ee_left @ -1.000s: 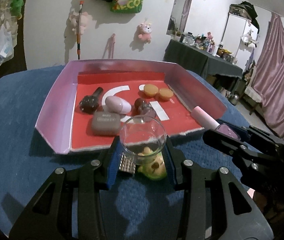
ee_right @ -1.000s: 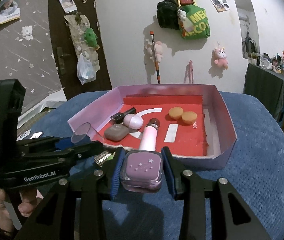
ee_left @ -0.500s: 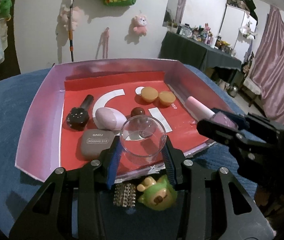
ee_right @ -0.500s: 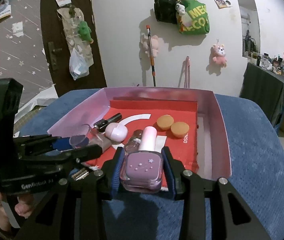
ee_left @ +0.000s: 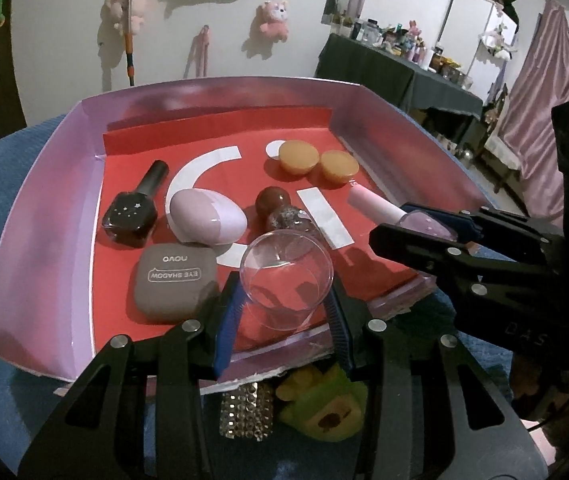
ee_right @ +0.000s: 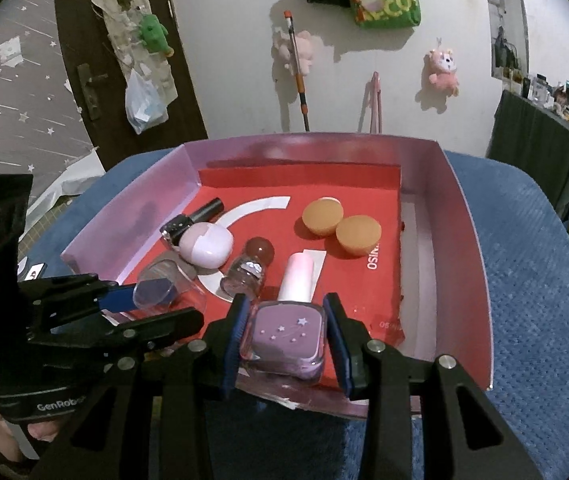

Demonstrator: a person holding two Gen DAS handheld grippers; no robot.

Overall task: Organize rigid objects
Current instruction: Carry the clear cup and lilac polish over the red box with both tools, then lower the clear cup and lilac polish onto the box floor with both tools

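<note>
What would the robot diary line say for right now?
left gripper: holds clear cup | right gripper: holds purple bottle | both over tray

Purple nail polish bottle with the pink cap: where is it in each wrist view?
Left wrist: purple nail polish bottle at right, clamped in the right gripper.
Right wrist: bottom centre, between that gripper's pads.
Shared landmark: two orange discs, just beyond the pink cap.

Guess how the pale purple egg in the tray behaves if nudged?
The pale purple egg lies on its side, rounded all over, so it would probably roll or pivot rather than slide. Its glossy shell looks hard and likely slippery. The dark nail polish bottle sits close beside it and may stop it.
</note>
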